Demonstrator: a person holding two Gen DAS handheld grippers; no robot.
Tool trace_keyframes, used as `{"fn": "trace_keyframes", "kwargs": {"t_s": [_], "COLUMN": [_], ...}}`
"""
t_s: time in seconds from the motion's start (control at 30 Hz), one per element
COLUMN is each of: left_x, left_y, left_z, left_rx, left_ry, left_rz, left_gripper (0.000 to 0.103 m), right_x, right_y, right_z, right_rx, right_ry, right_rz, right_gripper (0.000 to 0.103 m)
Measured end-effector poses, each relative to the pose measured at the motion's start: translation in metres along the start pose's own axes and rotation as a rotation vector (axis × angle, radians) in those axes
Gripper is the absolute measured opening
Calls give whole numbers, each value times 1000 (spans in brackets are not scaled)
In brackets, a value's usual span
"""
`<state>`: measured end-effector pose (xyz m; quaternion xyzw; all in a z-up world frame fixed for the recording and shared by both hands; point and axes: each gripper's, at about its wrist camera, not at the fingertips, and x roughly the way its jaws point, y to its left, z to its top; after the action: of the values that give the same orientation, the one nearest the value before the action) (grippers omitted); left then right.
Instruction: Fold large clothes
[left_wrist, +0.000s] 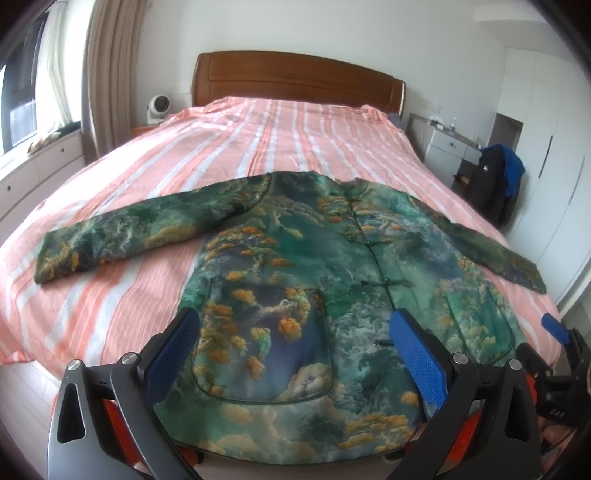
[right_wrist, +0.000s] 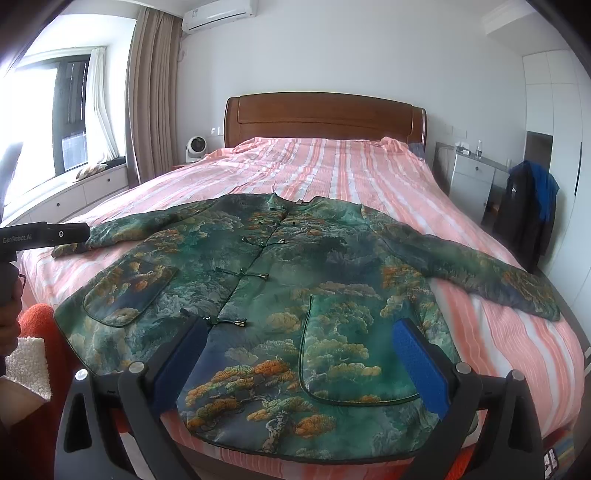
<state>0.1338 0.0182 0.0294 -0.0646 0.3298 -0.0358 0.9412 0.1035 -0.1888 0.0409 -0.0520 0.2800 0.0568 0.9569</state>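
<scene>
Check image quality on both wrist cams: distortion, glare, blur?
Left wrist: heavy fisheye bowing of the bed, dark corner vignette, jacket slightly soft, window mildly bright. Right wrist: same bowing, window blown out white at left, jacket sharper; open fingers in focus.

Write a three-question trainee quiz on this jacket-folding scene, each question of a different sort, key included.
1. True or false: the green printed jacket lies face up on the striped bedspread with both sleeves spread out.
2. Multiple choice: the left gripper is A) shut on a sleeve, B) open above the hem, C) out of view.
3. Fill in: the jacket's collar points toward the wooden ____.

Key: 1 true; 2 B; 3 headboard. The right gripper is open too.
</scene>
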Motion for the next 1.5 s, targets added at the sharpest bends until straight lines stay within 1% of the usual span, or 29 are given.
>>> {"fn": "trace_keyframes", "kwargs": {"t_s": [0.23,0.33,0.4,0.5,0.57,0.6,0.63,0.7,0.73,0.77,0.8,0.83,0.9,0.93,1.03,1.07,1.1,1.13,1.17,1.2,1.23,1.3,1.33,1.4,1.43,1.5], "left_x": [2,2,1,2,2,2,1,1,0,0,1,2,6,8,15,17,18,19,19,18,17,15,16,20,22,27], "left_y": [-3,-3,0,5,9,11,13,16,17,18,19,19,19,18,15,14,13,12,12,12,12,15,16,20,20,21], "left_z": [-3,-3,-2,-2,-3,-4,-4,-6,-6,-7,-7,-6,-5,-5,-5,-6,-7,-7,-8,-8,-8,-9,-9,-10,-11,-12], "left_rx": [14,12,7,-5,-22,-32,-39,-49,-50,-51,-53,-54,-56,-56,-49,-47,-44,-41,-38,-37,-37,-43,-46,-56,-60,-73], "left_ry": [15,6,-1,-4,-5,-5,-4,-4,-5,-5,-6,-5,5,11,31,37,42,47,50,47,41,26,21,23,28,40], "left_rz": [-1,2,4,13,16,17,19,25,29,33,36,40,46,48,52,53,53,52,52,52,52,55,53,45,41,24], "left_gripper": [102,102,102,102,102,102,102,102,102,102,102,102,102,102,102,102,102,102,102,102,102,102,102,102,102,102], "right_x": [2,5,10,22,41,48,61,76,84,89,91,93,95,98,103,106,108,113,117,122,124,120,116,113,111,110], "right_y": [0,-8,-26,-84,-152,-176,-223,-290,-332,-359,-379,-404,-428,-441,-458,-463,-467,-473,-475,-479,-477,-471,-460,-438,-416,-377], "right_z": [-1,2,11,34,46,47,43,28,10,-4,-16,-35,-55,-67,-79,-79,-78,-77,-76,-75,-72,-50,-23,20,55,105], "right_rx": [3,17,37,135,267,321,442,641,785,880,958,1063,1176,1237,1310,1316,1313,1302,1296,1292,1285,1212,1129,1013,925,798], "right_ry": [8,17,27,39,61,72,89,109,123,129,128,113,82,64,21,11,7,12,31,72,84,71,51,19,0,-30], "right_rz": [3,16,31,26,-18,-33,-60,-101,-132,-149,-164,-173,-182,-176,-191,-197,-206,-217,-224,-249,-268,-311,-304,-241,-187,-102], "right_gripper": [99,99,99,99,99,99,99,99,99,99,98,97,96,93,89,86,78,59,45,22,19,14,14,14,14,14]}}
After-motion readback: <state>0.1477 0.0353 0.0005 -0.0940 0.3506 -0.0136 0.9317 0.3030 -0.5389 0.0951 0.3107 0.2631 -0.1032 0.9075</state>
